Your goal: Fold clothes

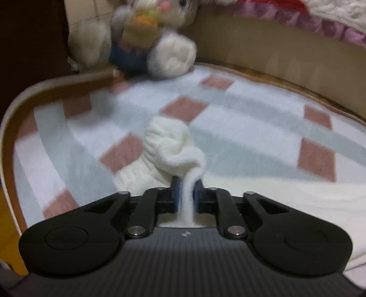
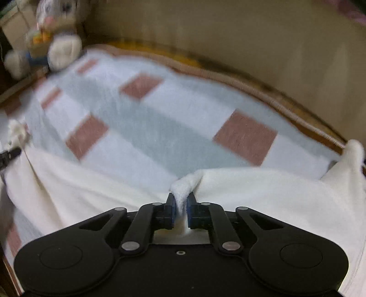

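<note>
We are over a bed spread with a checked blanket of white, pale blue and dusty pink squares, bounded at the far side by a tan padded wall. Both views are smeared with blur, so fine texture is hard to read.

In the left wrist view, the left gripper is clamped on a thin fold of a white knit garment; its blue pads press the cloth from both sides, and the strip runs down between them out of sight behind the gripper body. Just beyond the jaws the garment bunches into a ribbed, lumpy mound rising toward the middle of the frame. More white fabric lies flat at the lower right, cut off by the frame edge.

In the right wrist view, the right gripper likewise pinches a small peak of the white garment between its blue pads. The cloth spreads outward left and right across the lower frame, with a raised corner at the far right edge. At the far left edge we see a dark tip beside bunched white cloth, too cut off to identify.

A plush rabbit sits at the upper left in both views, badly blurred. A purple frilled quilt crosses the upper right of the left view.
</note>
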A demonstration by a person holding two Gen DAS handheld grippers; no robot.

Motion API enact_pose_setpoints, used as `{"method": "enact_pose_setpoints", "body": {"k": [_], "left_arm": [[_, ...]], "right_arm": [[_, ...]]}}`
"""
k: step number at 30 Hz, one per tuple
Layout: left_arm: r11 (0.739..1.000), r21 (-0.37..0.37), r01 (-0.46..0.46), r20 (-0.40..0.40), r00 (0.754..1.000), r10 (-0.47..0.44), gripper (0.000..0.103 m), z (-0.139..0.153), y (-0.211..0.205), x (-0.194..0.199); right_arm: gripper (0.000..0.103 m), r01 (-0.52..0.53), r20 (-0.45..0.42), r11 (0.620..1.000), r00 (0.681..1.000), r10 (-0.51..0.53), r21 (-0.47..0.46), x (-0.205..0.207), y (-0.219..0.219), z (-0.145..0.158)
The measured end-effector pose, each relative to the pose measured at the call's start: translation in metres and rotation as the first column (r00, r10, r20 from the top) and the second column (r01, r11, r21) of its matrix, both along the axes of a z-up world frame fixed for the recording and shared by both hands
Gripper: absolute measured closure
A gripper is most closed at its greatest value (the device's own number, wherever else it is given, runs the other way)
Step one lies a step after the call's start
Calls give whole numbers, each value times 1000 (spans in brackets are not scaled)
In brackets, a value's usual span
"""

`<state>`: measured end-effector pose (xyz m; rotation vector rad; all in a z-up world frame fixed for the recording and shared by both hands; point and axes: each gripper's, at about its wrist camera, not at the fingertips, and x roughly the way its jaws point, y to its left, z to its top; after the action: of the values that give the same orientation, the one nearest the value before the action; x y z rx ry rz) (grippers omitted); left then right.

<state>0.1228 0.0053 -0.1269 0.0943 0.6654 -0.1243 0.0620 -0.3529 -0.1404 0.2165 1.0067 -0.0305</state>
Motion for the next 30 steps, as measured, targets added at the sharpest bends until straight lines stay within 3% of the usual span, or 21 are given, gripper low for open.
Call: {"method": "enact_pose_setpoints", "body": {"k": [2, 5, 9, 13, 14, 15, 17, 18, 20, 22, 25, 27, 30], "left_arm": [[999, -48, -17, 92, 996, 21, 95, 22, 4, -8], [994, -109, -17, 239, 970, 43, 98, 52, 16, -19], [981, -189, -34, 258, 962, 83, 98, 60, 28, -8], [977, -165, -137, 154, 975, 163, 93, 31, 34, 15], [974, -158, -163, 128, 975, 183, 86, 24, 35, 20], [971, -149, -188, 102, 974, 204, 67, 17, 36, 26], [953, -190, -237, 44, 967, 250, 48, 12, 49, 29], [944, -217, -249, 16, 966, 258, 48, 13, 56, 30], [922, -269, -278, -54, 960, 274, 43, 14, 70, 31], [886, -346, -310, -176, 949, 263, 43, 6, 83, 30], [822, -478, -311, -341, 928, 152, 43, -16, 90, 24], [785, -533, -317, -394, 914, 102, 43, -27, 89, 19], [793, -523, -314, -398, 912, 98, 43, -35, 82, 19]], "right_arm": [[93, 47, 102, 998, 993, -51, 40, -10, -6, 17], [93, 110, 231, 987, 964, -135, 117, -20, -21, 41], [93, 152, 301, 960, 928, -221, 237, -18, -37, 55], [88, 164, 258, 969, 943, -209, 185, 4, -30, 42], [84, 153, 245, 975, 951, -190, 163, 4, -24, 39], [81, 128, 251, 982, 955, -161, 141, -4, -15, 40], [67, 78, 262, 992, 960, -101, 95, -19, 4, 42], [56, 53, 266, 996, 961, -71, 72, -26, 13, 43], [56, 3, 273, 1000, 962, -10, 25, -42, 31, 44], [56, -61, 280, 998, 958, 60, -6, -61, 52, 46], [56, -195, 240, 978, 955, 174, 68, -94, 86, 41], [56, -248, 183, 960, 957, 223, 127, -113, 106, 32], [56, -293, 84, 940, 956, 283, 173, -135, 129, 16]]}}
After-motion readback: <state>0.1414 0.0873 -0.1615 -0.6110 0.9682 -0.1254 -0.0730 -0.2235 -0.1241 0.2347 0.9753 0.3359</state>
